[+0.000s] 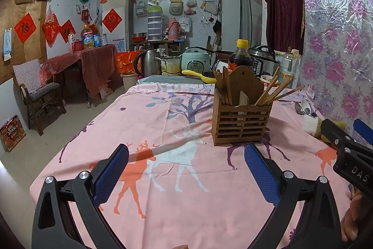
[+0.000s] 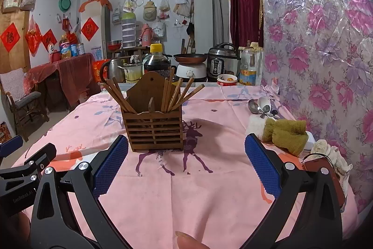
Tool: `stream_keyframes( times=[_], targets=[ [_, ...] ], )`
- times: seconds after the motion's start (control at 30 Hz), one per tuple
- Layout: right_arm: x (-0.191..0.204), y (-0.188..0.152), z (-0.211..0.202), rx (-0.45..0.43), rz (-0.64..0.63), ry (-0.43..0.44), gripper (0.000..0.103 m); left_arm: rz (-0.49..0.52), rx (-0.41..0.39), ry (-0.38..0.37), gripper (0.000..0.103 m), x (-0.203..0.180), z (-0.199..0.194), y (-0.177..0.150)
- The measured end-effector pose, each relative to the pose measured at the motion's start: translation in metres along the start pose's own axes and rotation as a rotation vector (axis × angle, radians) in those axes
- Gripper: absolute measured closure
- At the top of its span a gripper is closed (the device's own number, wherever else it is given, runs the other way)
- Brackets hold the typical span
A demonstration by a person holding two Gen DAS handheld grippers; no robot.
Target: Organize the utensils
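Observation:
A slatted wooden utensil holder (image 1: 241, 121) (image 2: 153, 130) stands on the pink deer-print tablecloth (image 1: 177, 169) (image 2: 209, 179), with several wooden chopsticks (image 1: 277, 91) (image 2: 179, 92) leaning in its two compartments. Metal and white spoons (image 2: 262, 106) (image 1: 304, 106) lie on the cloth by the right wall. My left gripper (image 1: 186, 174) is open and empty, held above the cloth in front and to the left of the holder. My right gripper (image 2: 186, 167) is open and empty, just in front of the holder. Each gripper shows at the edge of the other's view.
A green and white cloth bundle (image 2: 282, 132) and a brown wallet (image 2: 324, 169) lie at the right edge by the floral wall. A soy sauce bottle (image 2: 156, 62), kettle, rice cookers and oil bottle (image 2: 248, 67) stand behind the table. A chair (image 1: 35, 90) stands left.

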State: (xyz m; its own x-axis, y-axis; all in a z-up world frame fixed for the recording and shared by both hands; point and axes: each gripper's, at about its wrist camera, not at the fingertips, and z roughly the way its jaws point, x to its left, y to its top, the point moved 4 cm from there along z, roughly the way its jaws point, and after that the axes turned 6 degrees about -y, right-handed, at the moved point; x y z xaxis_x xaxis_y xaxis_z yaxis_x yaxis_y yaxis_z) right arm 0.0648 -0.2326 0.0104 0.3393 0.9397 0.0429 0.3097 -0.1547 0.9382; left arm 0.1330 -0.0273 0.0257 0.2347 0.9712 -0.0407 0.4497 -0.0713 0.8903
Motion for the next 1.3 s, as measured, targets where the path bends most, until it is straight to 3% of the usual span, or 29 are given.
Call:
stream_keyframes(
  times=[1.3],
  targets=[
    [0.0001, -0.0012, -0.0056, -0.003, 0.000, 0.007, 0.007, 0.019, 0.007, -0.027, 0.006, -0.0057, -0.0029, -0.0020]
  ],
)
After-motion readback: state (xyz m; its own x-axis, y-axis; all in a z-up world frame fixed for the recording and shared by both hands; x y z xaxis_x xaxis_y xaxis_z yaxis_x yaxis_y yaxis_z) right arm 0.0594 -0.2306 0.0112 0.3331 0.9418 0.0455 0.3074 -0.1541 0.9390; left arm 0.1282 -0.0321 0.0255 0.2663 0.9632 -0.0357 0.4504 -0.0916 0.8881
